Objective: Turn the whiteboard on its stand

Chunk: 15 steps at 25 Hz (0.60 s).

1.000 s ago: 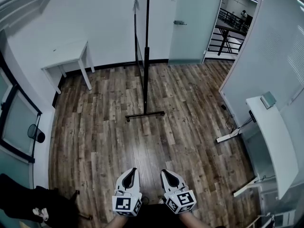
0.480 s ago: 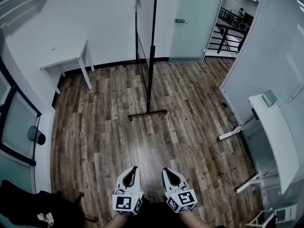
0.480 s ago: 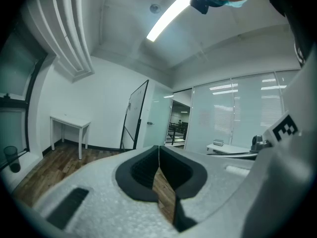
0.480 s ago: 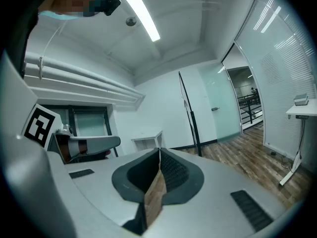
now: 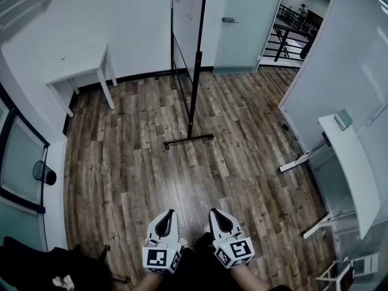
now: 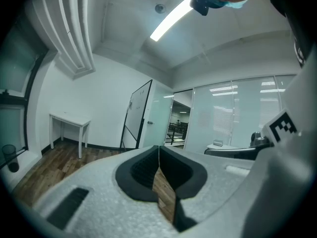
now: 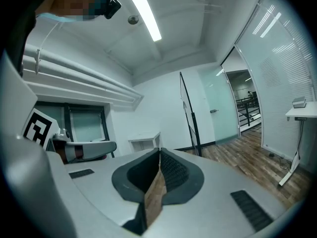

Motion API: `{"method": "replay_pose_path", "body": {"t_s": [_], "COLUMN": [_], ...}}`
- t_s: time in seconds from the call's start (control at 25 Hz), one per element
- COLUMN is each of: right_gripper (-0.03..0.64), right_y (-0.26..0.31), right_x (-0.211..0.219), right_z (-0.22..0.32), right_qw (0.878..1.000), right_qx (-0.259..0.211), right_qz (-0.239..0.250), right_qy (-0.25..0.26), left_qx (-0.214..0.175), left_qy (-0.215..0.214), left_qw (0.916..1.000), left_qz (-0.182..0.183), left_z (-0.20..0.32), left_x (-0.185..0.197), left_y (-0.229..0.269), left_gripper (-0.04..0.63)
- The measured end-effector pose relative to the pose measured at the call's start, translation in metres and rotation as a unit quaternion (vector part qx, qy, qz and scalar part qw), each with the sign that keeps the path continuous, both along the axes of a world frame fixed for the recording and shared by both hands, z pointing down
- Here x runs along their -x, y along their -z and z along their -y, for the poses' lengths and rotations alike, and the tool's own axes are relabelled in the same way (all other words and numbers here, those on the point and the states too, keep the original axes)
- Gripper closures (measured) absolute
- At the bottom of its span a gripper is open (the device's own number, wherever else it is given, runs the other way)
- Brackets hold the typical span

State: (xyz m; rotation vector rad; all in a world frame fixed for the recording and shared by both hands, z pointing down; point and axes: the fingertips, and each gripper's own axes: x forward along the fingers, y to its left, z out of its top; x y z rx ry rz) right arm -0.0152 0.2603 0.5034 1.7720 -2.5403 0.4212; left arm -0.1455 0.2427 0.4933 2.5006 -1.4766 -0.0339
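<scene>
Head view: the whiteboard (image 5: 185, 23) stands edge-on at twelve o'clock, well apart; my left hand-held gripper (image 5: 165, 224) and right hand-held gripper (image 5: 219, 220) are closed and empty, nothing being in reach.

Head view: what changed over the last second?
Only the viewpoint shifted: the whiteboard shows more of its face, its post slanting further right in frame. Nothing was gripped or released. The left gripper and right gripper stay shut, empty, side by side.
</scene>
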Motion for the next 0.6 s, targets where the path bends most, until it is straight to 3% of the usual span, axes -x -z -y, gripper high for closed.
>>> {"method": "replay_pose_path", "body": {"t_s": [0.6], "right_gripper": [0.600], "right_y": [-0.007], "right_x": [0.025], "right_z": [0.072], "right_qw": [1.000], "right_qx": [-0.006], "right_qz": [0.007], "right_qy": [0.026], "left_qx": [0.006], "left_qy": [0.023], "left_qw": [0.9997], "left_qz": [0.001], "left_z": [0.058], "left_x": [0.023], "left_y": [-0.009], "left_gripper": [0.574]}}
